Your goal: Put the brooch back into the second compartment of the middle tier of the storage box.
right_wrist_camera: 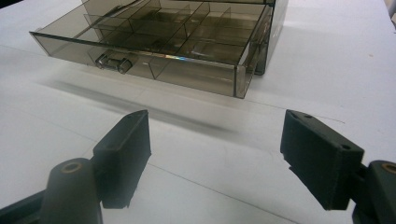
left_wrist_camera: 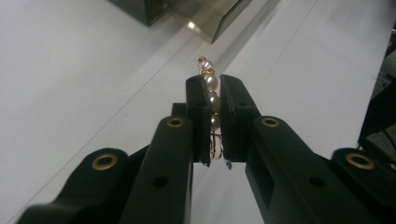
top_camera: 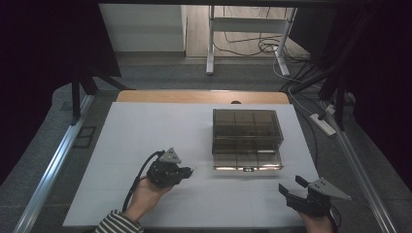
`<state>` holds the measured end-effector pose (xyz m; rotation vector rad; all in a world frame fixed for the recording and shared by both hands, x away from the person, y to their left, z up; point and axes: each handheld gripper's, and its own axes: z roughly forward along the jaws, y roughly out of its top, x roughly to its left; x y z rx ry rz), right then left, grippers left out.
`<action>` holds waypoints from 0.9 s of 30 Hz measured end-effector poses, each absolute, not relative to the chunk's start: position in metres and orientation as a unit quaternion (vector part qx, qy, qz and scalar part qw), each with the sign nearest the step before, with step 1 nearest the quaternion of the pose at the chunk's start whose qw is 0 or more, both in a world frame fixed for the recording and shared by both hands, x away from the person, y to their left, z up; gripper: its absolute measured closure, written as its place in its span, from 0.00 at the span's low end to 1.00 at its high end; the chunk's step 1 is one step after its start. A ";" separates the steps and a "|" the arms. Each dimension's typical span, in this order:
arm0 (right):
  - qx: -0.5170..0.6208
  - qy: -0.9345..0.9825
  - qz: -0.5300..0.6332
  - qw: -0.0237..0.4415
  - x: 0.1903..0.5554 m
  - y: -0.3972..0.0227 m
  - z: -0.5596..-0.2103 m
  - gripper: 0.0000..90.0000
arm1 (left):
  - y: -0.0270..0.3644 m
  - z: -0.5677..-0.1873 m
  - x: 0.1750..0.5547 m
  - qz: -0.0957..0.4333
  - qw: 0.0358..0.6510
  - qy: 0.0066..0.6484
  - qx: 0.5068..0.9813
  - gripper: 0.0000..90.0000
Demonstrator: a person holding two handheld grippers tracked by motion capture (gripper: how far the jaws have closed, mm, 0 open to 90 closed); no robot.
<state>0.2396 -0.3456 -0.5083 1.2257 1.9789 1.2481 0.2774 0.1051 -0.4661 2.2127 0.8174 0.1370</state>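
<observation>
My left gripper [left_wrist_camera: 213, 100] is shut on a pearl hair clip [left_wrist_camera: 211, 88], a gold wire piece with a row of white pearls that pokes out beyond the fingertips. In the high view that left gripper [top_camera: 187, 171] hovers over the white table left of the box, pointing right. A smoky transparent organiser box [top_camera: 246, 130] stands at the middle right with its drawer [top_camera: 247, 160] pulled out toward me. The drawer [right_wrist_camera: 154, 44] has several dividers and a small handle [right_wrist_camera: 112, 61]. My right gripper [right_wrist_camera: 215, 149] is open and holds nothing, just in front of the drawer; it sits at the front right [top_camera: 291, 187].
The white table top [top_camera: 145, 131] has free room on its left half and along the front. A wooden edge [top_camera: 194, 96] runs behind it. Metal rails flank the table, and cables and a desk frame [top_camera: 248, 34] lie on the floor beyond.
</observation>
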 end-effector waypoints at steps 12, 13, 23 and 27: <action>0.448 0.728 0.457 0.246 0.240 -0.346 -0.508 0.27 | 0.082 -0.458 0.291 0.045 0.392 0.307 0.866 0.92; 0.449 0.727 0.458 0.247 0.240 -0.346 -0.508 0.27 | 0.081 -0.457 0.292 0.045 0.391 0.306 0.867 0.92; 0.448 0.727 0.458 0.246 0.240 -0.346 -0.508 0.27 | 0.064 -0.453 0.302 0.043 0.392 0.297 0.870 0.92; 0.448 0.728 0.458 0.246 0.240 -0.346 -0.508 0.27 | 0.058 -0.452 0.306 0.043 0.394 0.297 0.869 0.92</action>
